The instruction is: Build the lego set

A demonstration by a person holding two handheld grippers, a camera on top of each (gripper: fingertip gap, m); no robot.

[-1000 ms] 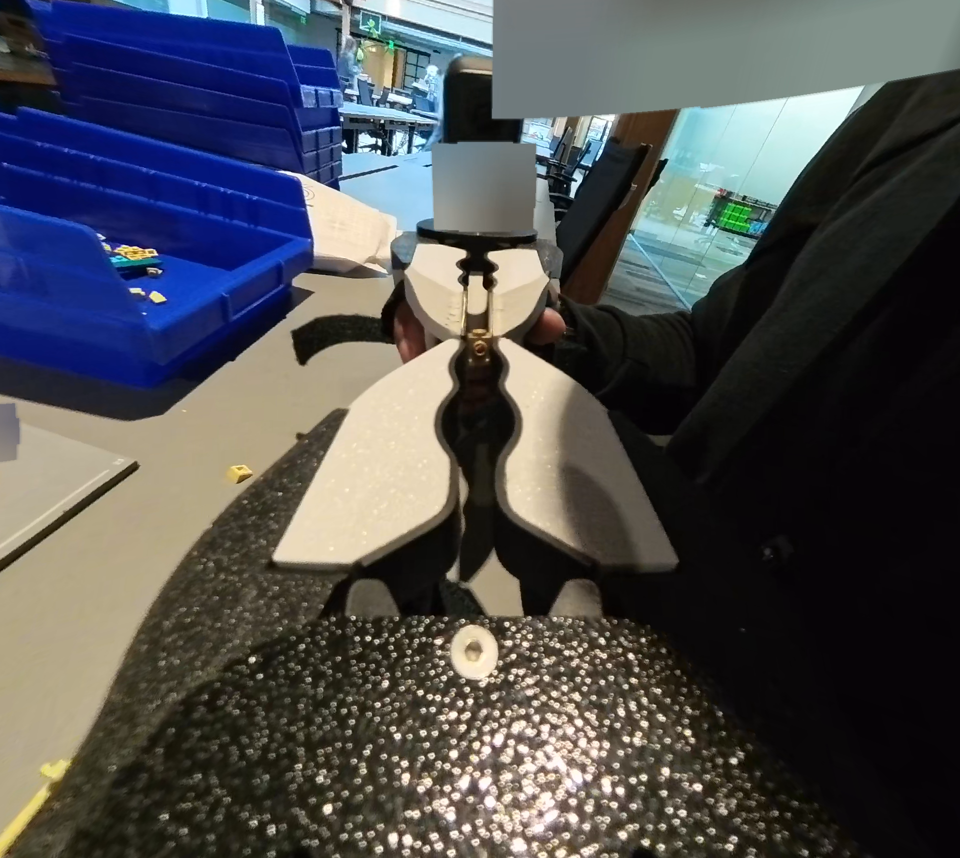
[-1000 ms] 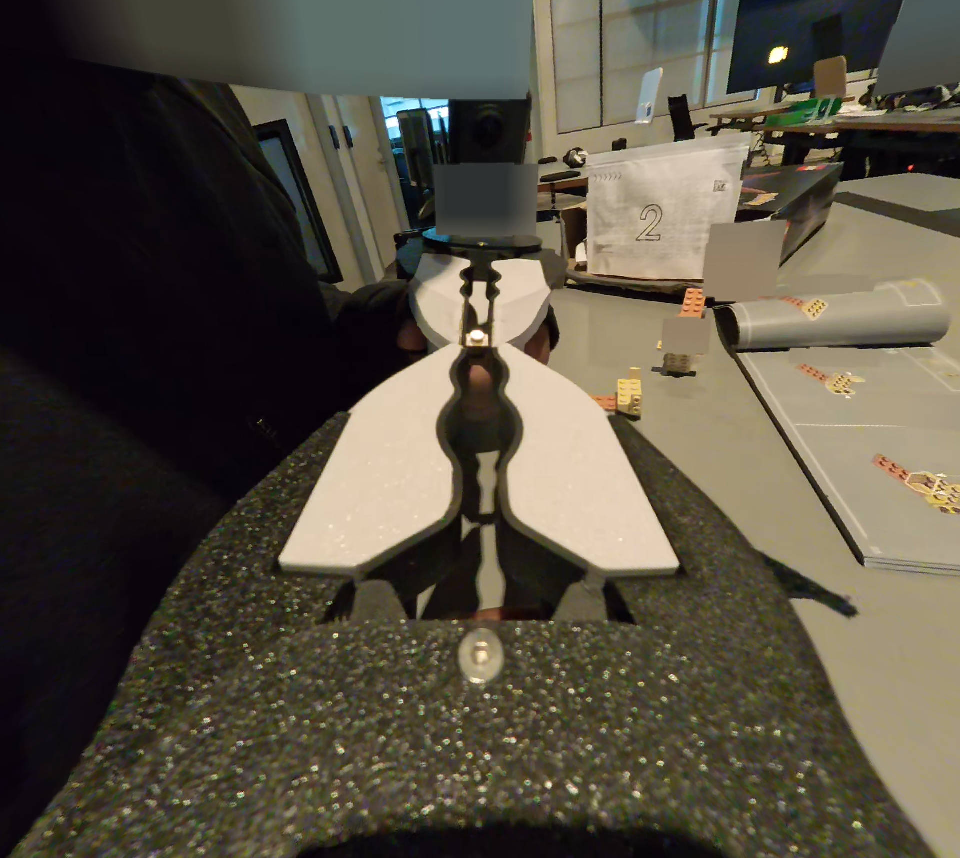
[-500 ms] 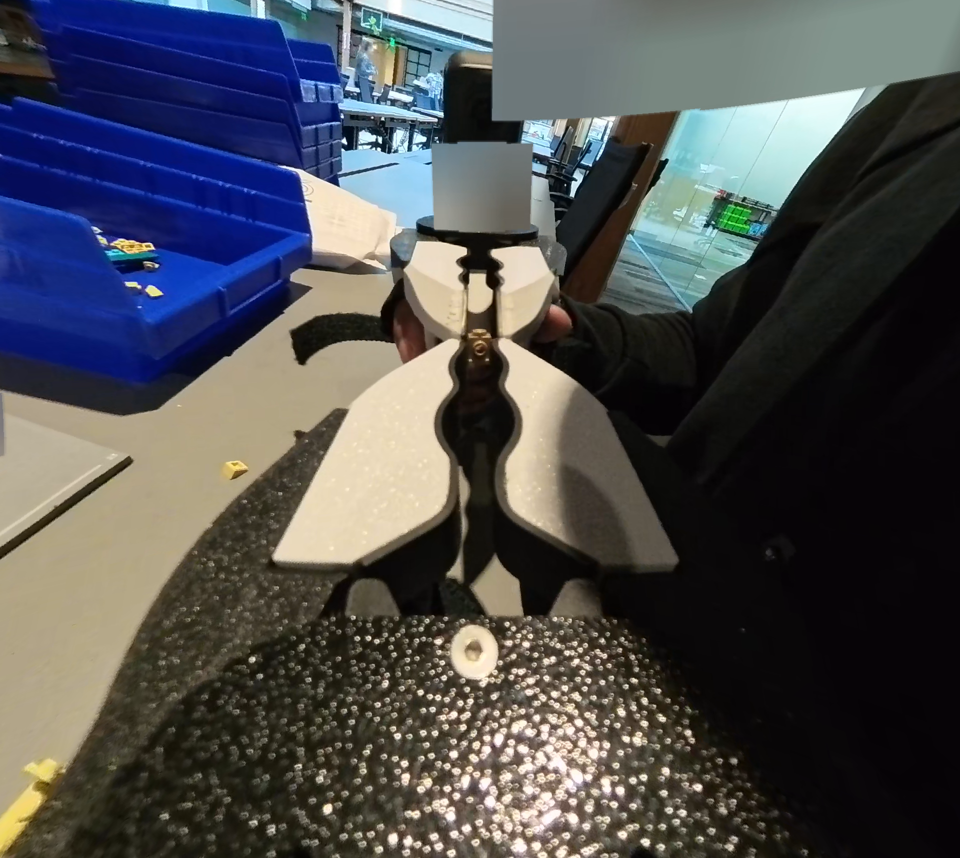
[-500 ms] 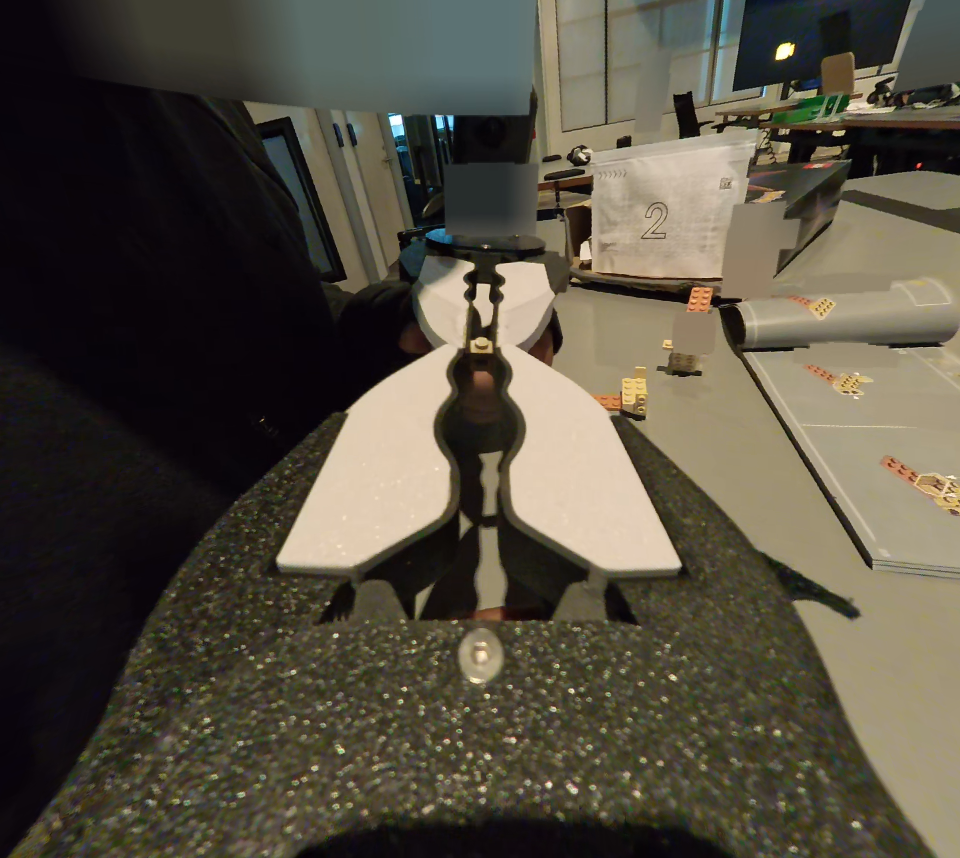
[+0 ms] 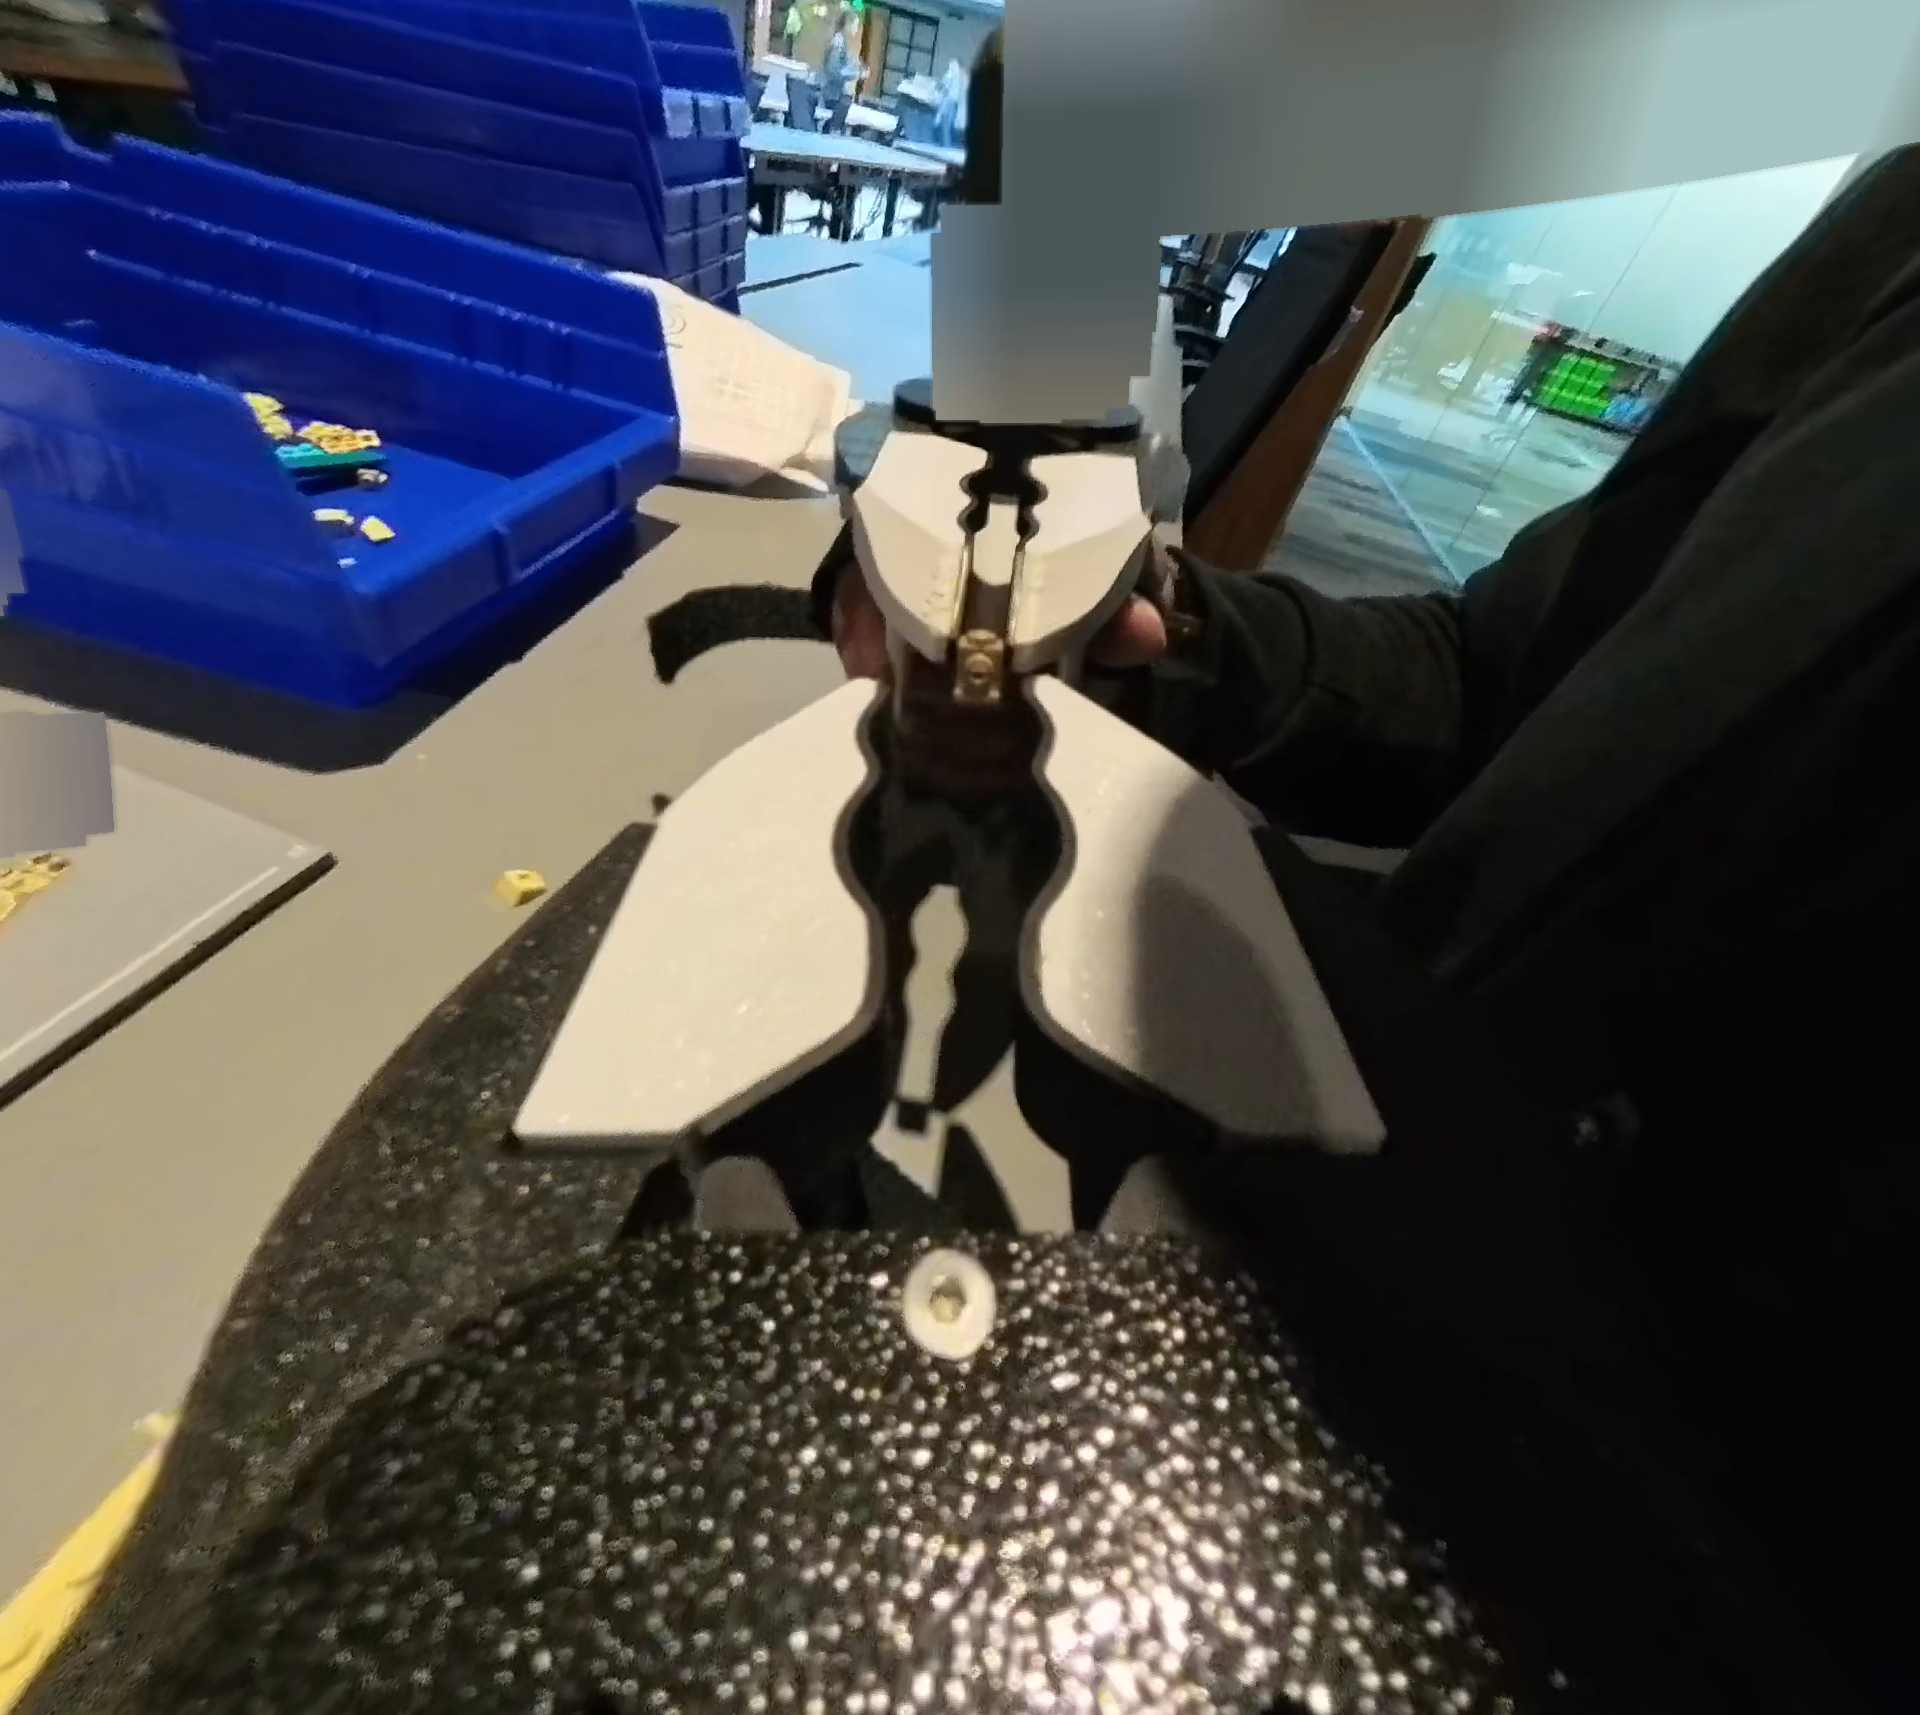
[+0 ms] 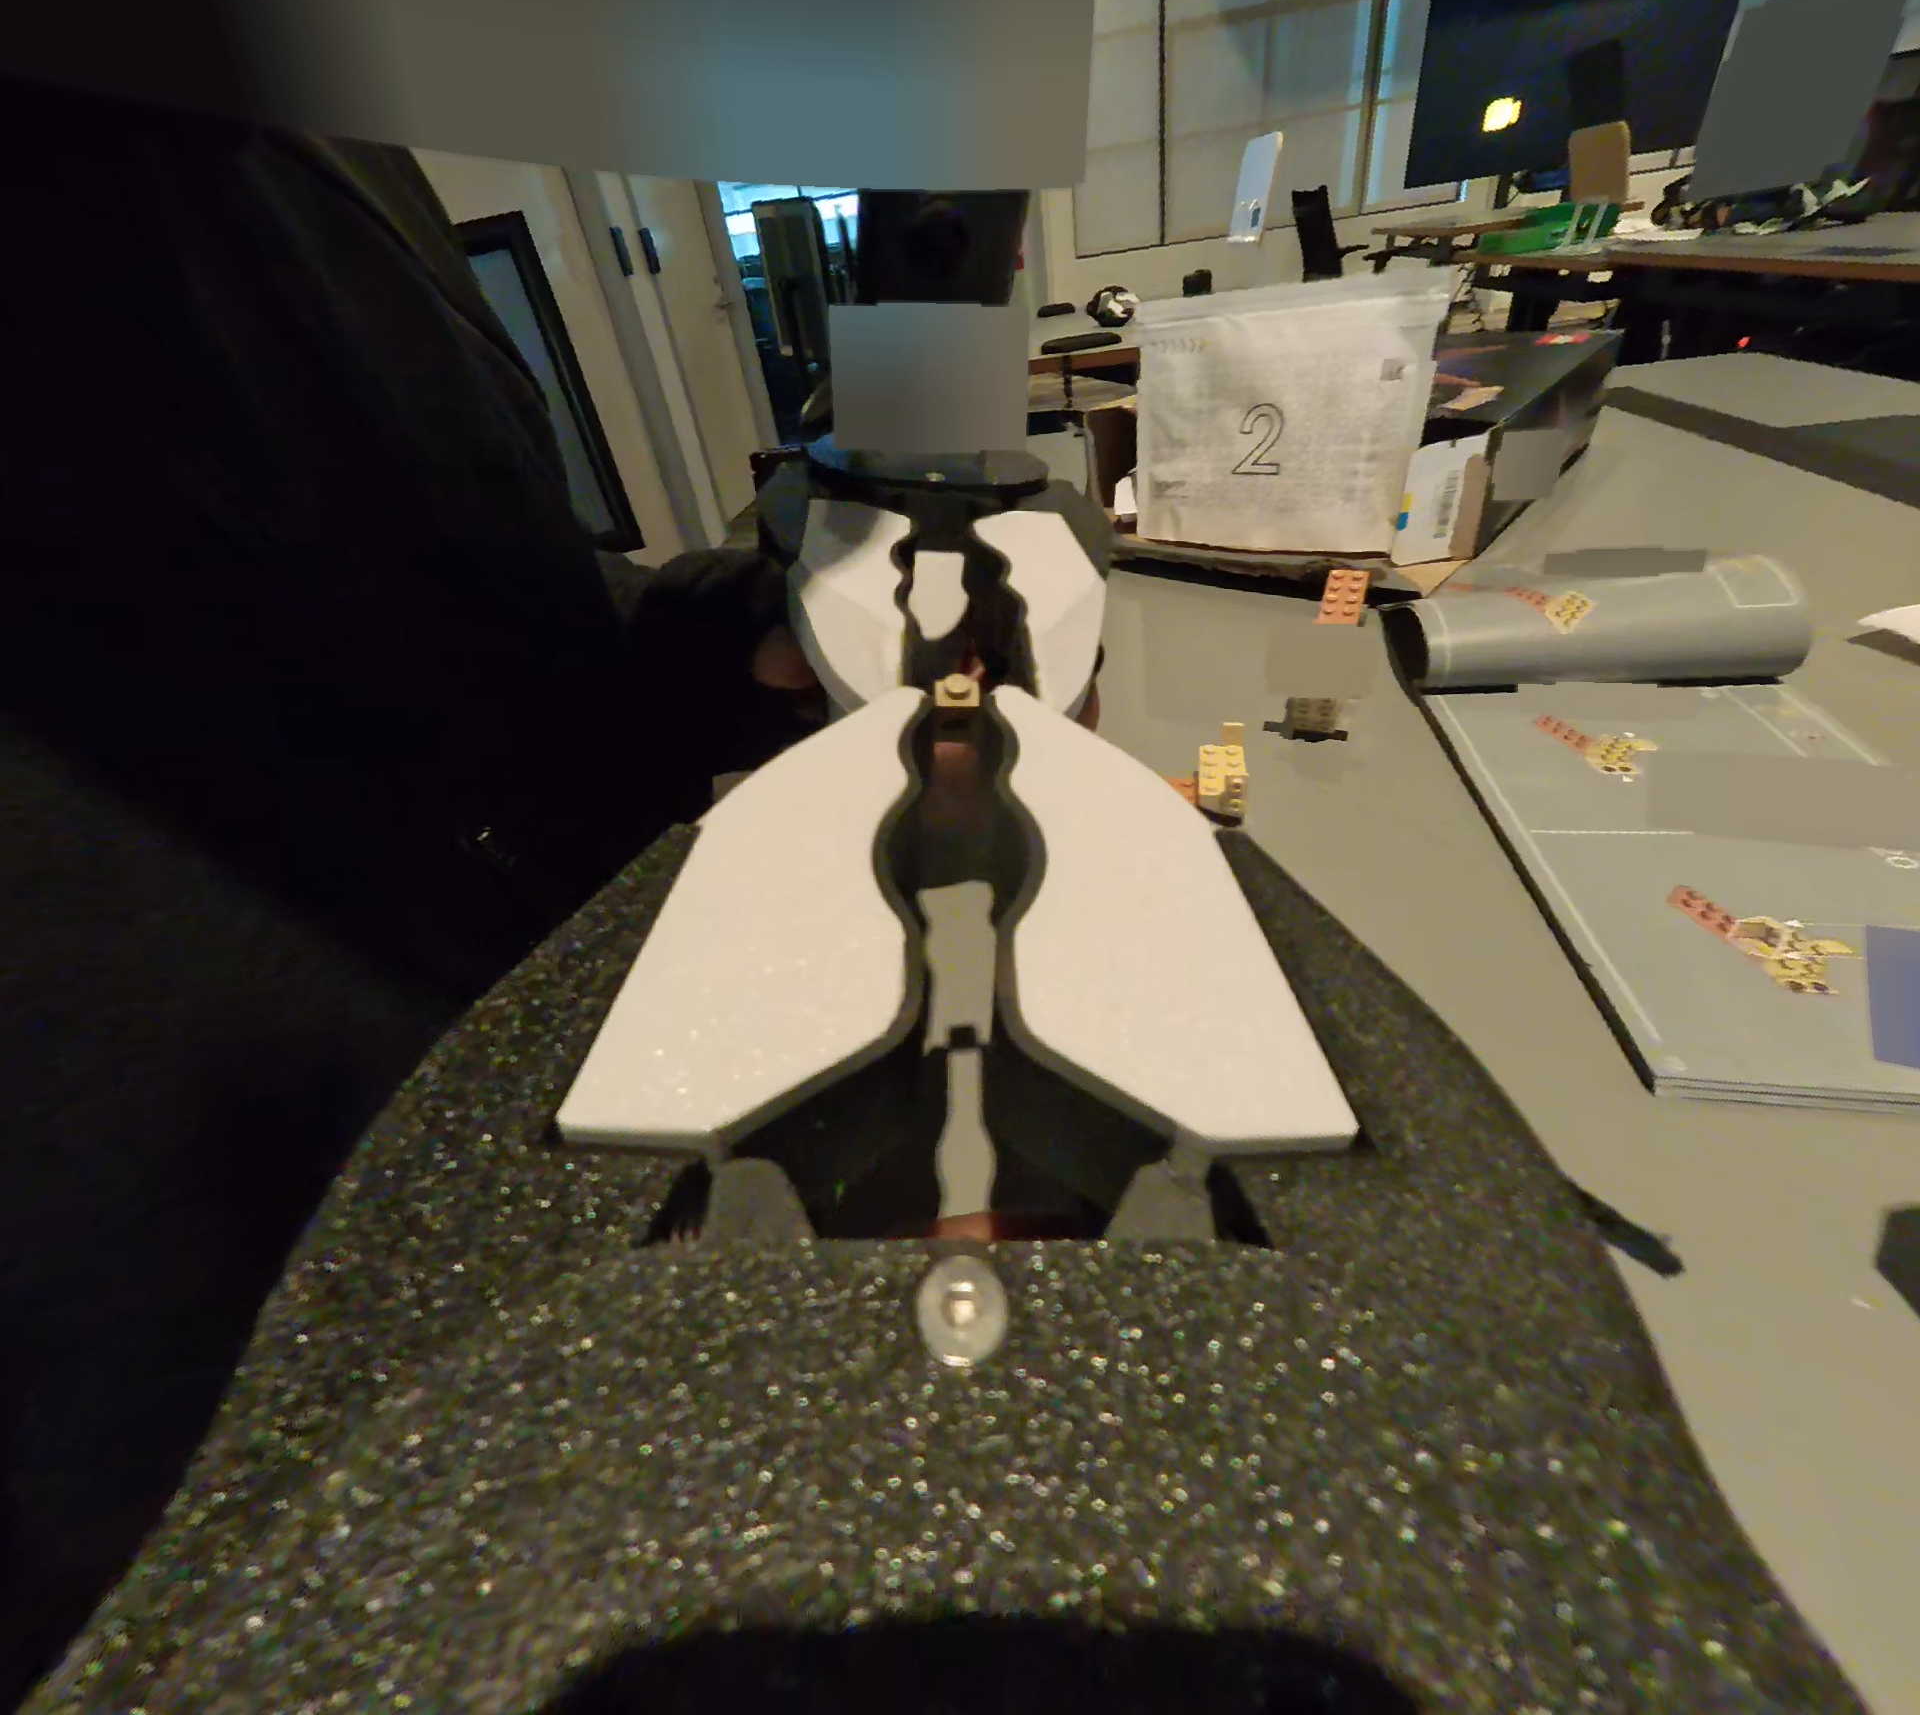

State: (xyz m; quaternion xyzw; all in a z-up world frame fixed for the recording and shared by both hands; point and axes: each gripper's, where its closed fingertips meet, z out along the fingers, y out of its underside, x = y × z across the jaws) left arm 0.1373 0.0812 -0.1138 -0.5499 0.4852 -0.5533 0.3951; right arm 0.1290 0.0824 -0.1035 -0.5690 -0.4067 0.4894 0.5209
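My two grippers meet tip to tip above the grey table. A small tan lego piece (image 6: 958, 691) with one stud sits between the tips of my right gripper (image 6: 958, 704), which is shut on it. In the left wrist view the same piece (image 5: 980, 668) shows at the tips of the right gripper (image 5: 982, 626). My left gripper (image 5: 971, 699) is open, its fingers standing apart on either side of the piece. In the right wrist view the left gripper (image 6: 966, 673) faces me with a clear gap between its fingers.
Blue bins (image 5: 364, 522) with small loose pieces stand at the left, and a yellow piece (image 5: 520, 886) lies on the table. An open instruction booklet (image 6: 1714, 886), a small tan build (image 6: 1224, 772), an orange brick (image 6: 1343, 597) and a white bag (image 6: 1288, 429) lie right. A person's dark sleeve is close behind. Less than 4 cm separates the two grippers' tips.
My left gripper has opened and let go of the tan piece. My right gripper has stayed shut on it. Both grippers remain tip to tip.
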